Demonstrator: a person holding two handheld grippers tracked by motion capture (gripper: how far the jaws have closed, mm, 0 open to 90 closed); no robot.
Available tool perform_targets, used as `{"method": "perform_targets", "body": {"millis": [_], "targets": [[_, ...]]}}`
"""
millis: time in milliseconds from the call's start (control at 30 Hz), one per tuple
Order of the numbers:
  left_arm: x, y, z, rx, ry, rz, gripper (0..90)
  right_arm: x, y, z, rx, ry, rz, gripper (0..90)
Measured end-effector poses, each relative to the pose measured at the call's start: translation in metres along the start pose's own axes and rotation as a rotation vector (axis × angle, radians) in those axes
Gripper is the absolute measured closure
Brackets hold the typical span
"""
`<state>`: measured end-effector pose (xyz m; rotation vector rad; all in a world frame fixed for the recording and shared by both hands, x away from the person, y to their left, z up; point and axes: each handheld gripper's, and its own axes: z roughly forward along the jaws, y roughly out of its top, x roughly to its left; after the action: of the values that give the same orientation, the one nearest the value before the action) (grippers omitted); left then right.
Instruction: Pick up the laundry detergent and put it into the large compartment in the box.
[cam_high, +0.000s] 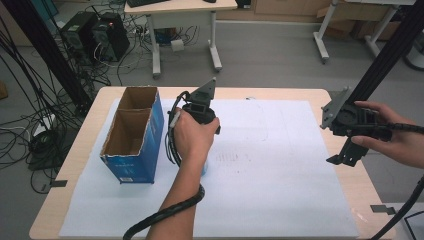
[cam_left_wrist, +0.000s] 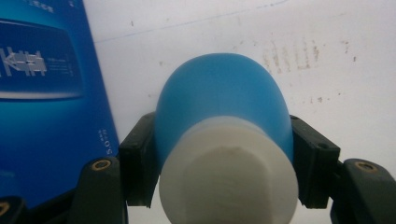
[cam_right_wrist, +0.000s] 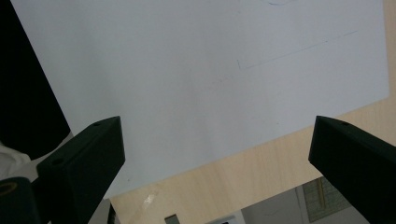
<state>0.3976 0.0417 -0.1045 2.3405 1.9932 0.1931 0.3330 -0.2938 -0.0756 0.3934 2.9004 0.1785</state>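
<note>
Only blurred white print shows on the blue box (cam_left_wrist: 42, 93), unreadable. Just beside it the left gripper (cam_left_wrist: 224, 172) pinches a blue bottle (cam_left_wrist: 224, 102); the right gripper (cam_right_wrist: 215, 154) hangs spread over the sheet's (cam_right_wrist: 187, 70) right edge.

Looking down along two black angular jaws of the right gripper (cam_right_wrist: 217, 163), rising from the lower left and lower right of the frame, standing wide apart with nothing between them. Spreading across the upper and middle frame, a large white paper sheet (cam_right_wrist: 196, 79) bearing faint pencil lines. Showing beneath it along the lower right, a pale wooden tabletop (cam_right_wrist: 261, 177). Filling the far left edge, a dark upright shape (cam_right_wrist: 23, 93), too dim to identify.
</note>
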Motion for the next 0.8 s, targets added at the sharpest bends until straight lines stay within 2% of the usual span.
{"method": "perform_targets", "body": {"millis": [33,67,200,233,267,300,367,533,567,600,633,667,700,733,767,800], "targets": [[0.002,-0.002,-0.010,-0.006,-0.002,-0.004,37.0,0.000,0.000,0.000,-0.004,0.000,-0.003,3.5],[0.002,-0.002,-0.010,-0.006,-0.002,-0.004,37.1,0.000,0.000,0.000,-0.004,0.000,-0.003,3.5],[0.003,-0.003,-0.031,-0.004,0.004,0.006,37.1,-0.002,0.001,-0.002,0.001,0.004,-0.001,3.5],[0.006,-0.005,-0.043,-0.017,0.000,0.001,37.1,-0.003,0.001,-0.004,-0.002,0.001,0.001,3.5],[0.006,-0.005,-0.043,-0.017,0.000,0.001,37.1,-0.003,0.001,-0.004,-0.002,0.001,0.001,3.5],[0.007,-0.006,-0.056,-0.023,0.004,0.001,37.1,-0.003,0.002,-0.006,-0.006,-0.002,0.002,3.5],[0.008,-0.007,-0.063,-0.028,0.007,0.001,37.1,-0.003,0.002,-0.006,-0.006,-0.001,-0.001,3.5],[0.015,-0.011,-0.096,-0.061,0.003,-0.006,37.1,-0.002,0.006,-0.010,0.003,-0.003,-0.004,3.5],[0.019,-0.013,-0.108,-0.076,-0.003,-0.009,37.1,-0.002,0.007,-0.010,0.000,-0.006,-0.011,3.5],[0.019,-0.013,-0.108,-0.076,-0.003,-0.009,37.1,-0.001,0.008,-0.011,0.002,-0.006,-0.007,3.5],[0.024,-0.015,-0.121,-0.093,-0.009,-0.012,37.1,-0.002,0.009,-0.011,0.005,-0.005,-0.008,3.5],[0.024,-0.015,-0.121,-0.093,-0.009,-0.012,37.1,-0.002,0.009,-0.011,0.005,-0.005,-0.008,3.5],[0.027,-0.016,-0.131,-0.105,-0.006,-0.013,37.1,-0.001,0.012,-0.011,0.008,-0.006,-0.010,3.5],[0.027,-0.016,-0.131,-0.105,-0.006,-0.013,37.1,-0.001,0.012,-0.011,0.008,-0.006,-0.010,3.5],[0.029,-0.017,-0.142,-0.119,0.000,-0.015,37.1,-0.001,0.015,-0.011,0.010,-0.005,-0.015,3.5],[0.029,-0.017,-0.142,-0.119,0.000,-0.015,37.1,-0.001,0.015,-0.011,0.010,-0.005,-0.015,3.5]]}}
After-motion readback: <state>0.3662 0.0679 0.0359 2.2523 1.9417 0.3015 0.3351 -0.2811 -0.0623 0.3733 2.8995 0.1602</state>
